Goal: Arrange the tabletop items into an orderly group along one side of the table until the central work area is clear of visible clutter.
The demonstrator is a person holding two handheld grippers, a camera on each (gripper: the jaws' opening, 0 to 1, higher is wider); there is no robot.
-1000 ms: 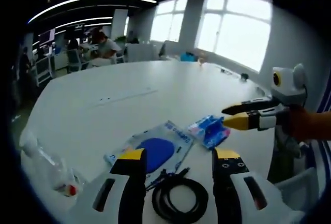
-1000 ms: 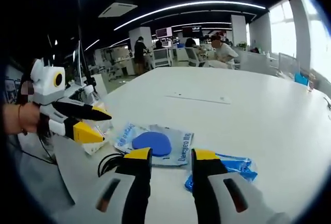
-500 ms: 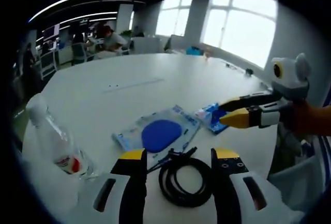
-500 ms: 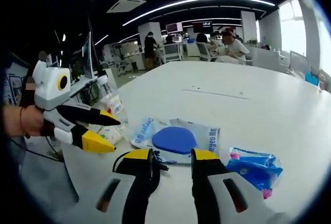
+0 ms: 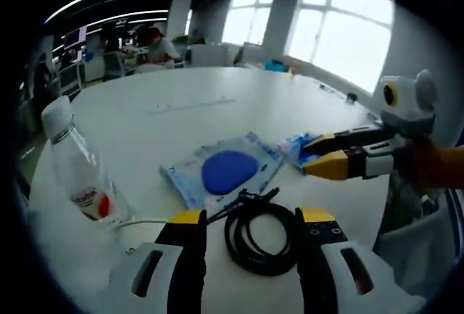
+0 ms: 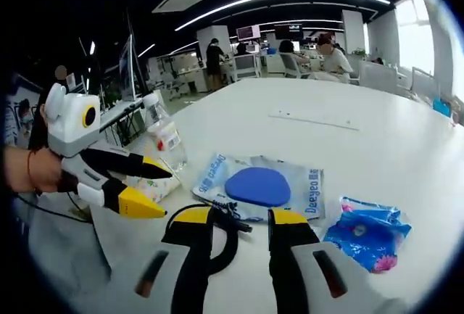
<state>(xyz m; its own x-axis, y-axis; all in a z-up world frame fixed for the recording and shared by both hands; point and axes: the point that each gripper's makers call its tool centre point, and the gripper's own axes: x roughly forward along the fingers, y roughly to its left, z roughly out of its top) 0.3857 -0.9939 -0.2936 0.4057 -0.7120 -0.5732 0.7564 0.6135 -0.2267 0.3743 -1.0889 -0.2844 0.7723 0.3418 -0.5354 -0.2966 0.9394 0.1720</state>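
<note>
On the white table [image 5: 181, 104] lie a black coiled cable [image 5: 261, 240], a clear packet with a blue disc [image 5: 226, 172] and a blue tissue pack [image 5: 293, 147]. A clear water bottle [image 5: 76, 172] stands at the left. My left gripper [image 5: 252, 217] is open, its jaws either side of the cable coil. My right gripper [image 5: 307, 157] comes in from the right, open, just above the tissue pack. In the right gripper view, my right gripper [image 6: 239, 217] is open over the cable [image 6: 226, 238], with the packet [image 6: 264, 187], tissue pack [image 6: 366, 230], bottle [image 6: 165, 136] and left gripper [image 6: 167, 194] around it.
The table [image 6: 326, 111] stretches far back, bare and white. People sit at desks [image 6: 319, 56] in the background. Windows [image 5: 341, 46] line the far wall. The table's edge runs close below both grippers, with a hand [image 6: 32, 172] holding the left one.
Both views have shifted, so the bottle and cable now show more fully. The items lie where they were. Both grippers stay open.
</note>
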